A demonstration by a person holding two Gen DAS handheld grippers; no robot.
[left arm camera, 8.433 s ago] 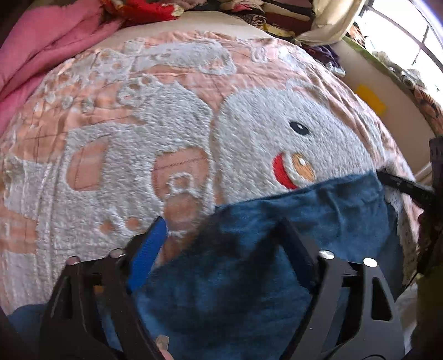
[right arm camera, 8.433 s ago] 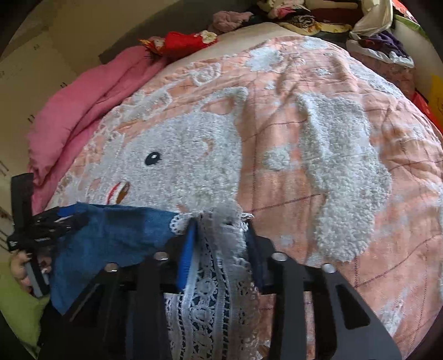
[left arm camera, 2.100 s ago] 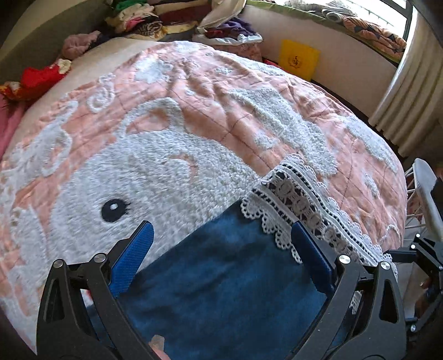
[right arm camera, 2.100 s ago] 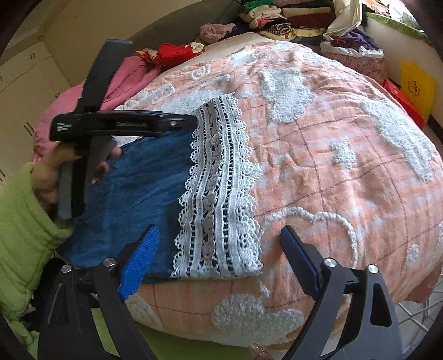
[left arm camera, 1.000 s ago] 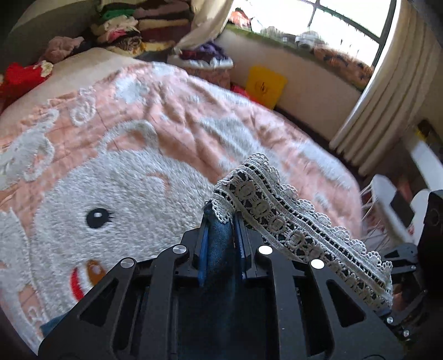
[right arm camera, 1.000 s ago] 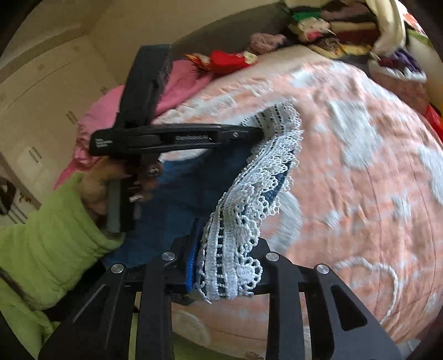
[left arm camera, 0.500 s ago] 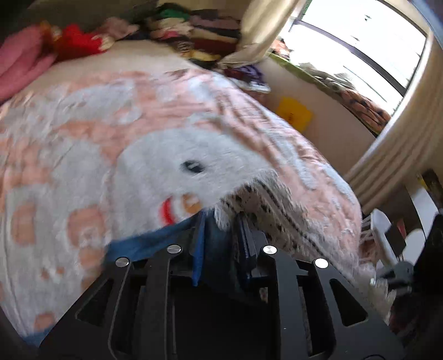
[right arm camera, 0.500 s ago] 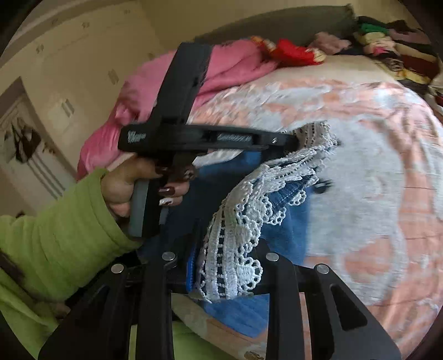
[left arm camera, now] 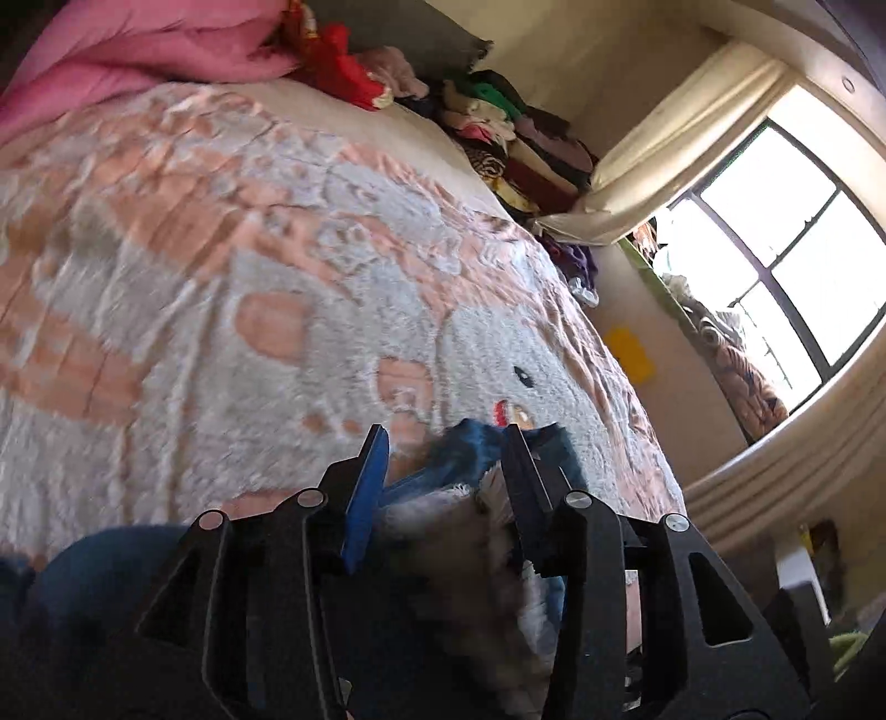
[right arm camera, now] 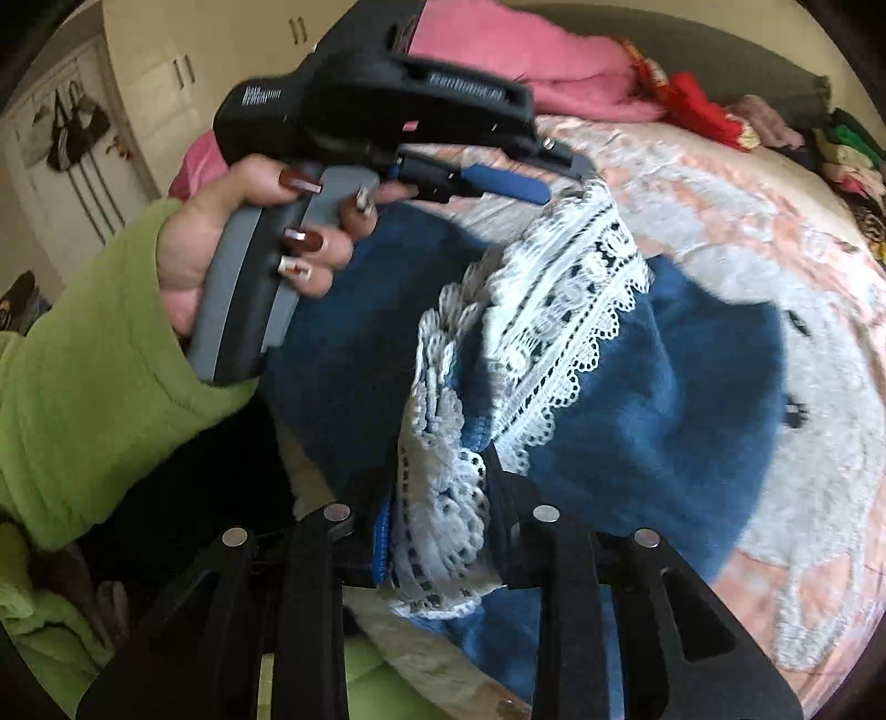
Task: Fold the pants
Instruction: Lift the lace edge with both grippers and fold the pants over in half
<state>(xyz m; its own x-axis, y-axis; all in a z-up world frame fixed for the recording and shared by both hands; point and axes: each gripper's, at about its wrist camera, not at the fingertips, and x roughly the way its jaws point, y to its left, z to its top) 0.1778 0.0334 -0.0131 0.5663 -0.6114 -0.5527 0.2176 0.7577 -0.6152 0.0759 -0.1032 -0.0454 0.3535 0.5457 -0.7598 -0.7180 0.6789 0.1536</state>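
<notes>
Blue pants (right arm camera: 637,399) with a white lace hem (right arm camera: 554,310) lie on the peach and white bedspread (left arm camera: 221,277), the hem end carried back over the blue cloth. My right gripper (right arm camera: 437,520) still pinches a bunch of lace between its pads, though its jaws are starting to open. My left gripper (left arm camera: 443,448) is opening too: its jaws stand apart with blue cloth (left arm camera: 476,443) and blurred lace loose between them. The right wrist view shows the left gripper (right arm camera: 542,177) beside the far end of the lace, held by a hand (right arm camera: 238,232) in a green sleeve (right arm camera: 83,360).
A pink duvet (left arm camera: 138,50) is bunched at the head of the bed. Stacked clothes (left arm camera: 515,144) lie along the far side under a window (left arm camera: 803,249). A yellow item (left arm camera: 628,354) leans on the wall. Cupboard doors (right arm camera: 155,83) stand behind the hand.
Both grippers have swung sideways and rolled, carrying the lace hem back over the blue cloth. The left jaws, pinched on the hem before, have parted.
</notes>
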